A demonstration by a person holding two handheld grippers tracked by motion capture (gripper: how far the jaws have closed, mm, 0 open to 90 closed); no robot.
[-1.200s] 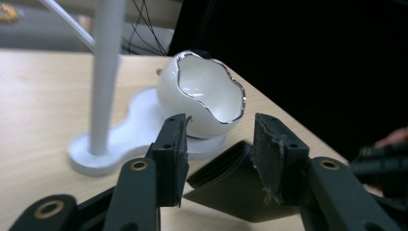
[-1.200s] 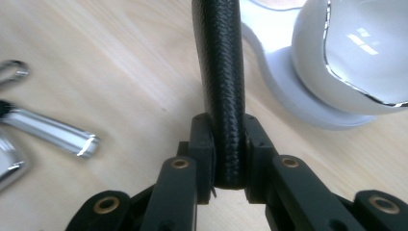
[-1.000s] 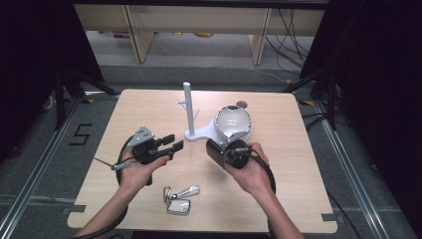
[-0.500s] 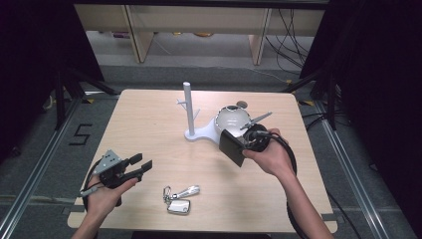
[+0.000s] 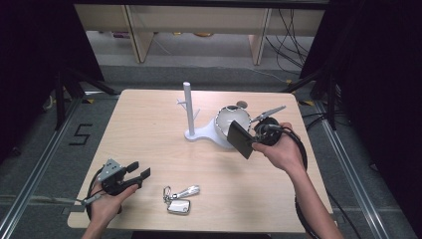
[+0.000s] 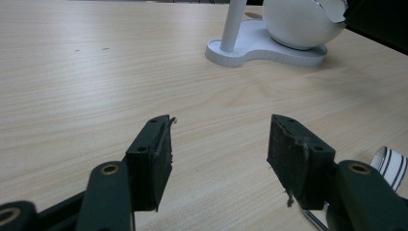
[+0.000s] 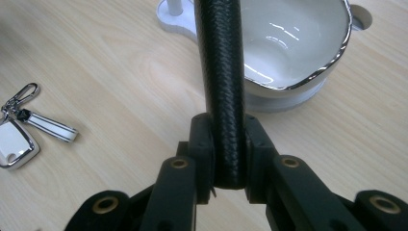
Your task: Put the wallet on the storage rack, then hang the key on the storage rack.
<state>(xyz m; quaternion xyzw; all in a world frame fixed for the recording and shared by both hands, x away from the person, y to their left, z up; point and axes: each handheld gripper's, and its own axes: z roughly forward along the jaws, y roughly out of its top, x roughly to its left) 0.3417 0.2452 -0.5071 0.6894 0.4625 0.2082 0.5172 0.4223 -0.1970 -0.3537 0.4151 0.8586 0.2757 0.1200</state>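
Wallet [image 5: 239, 139] carried bowlward | black, woven-textured (flat) | right gripper [image 7: 226, 159] clamps it | left gripper [image 6: 219, 159] just opened, empty

A black "5" [image 5: 81, 134] — on the floor.

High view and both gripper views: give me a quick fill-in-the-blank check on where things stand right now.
1. The black wallet is clamped in the ____ hand-held gripper.
2. The key fob lies flat on the wooden ____.
3. The white bowl with the silver rim is ____ inside.

Missing words: right; table; empty.
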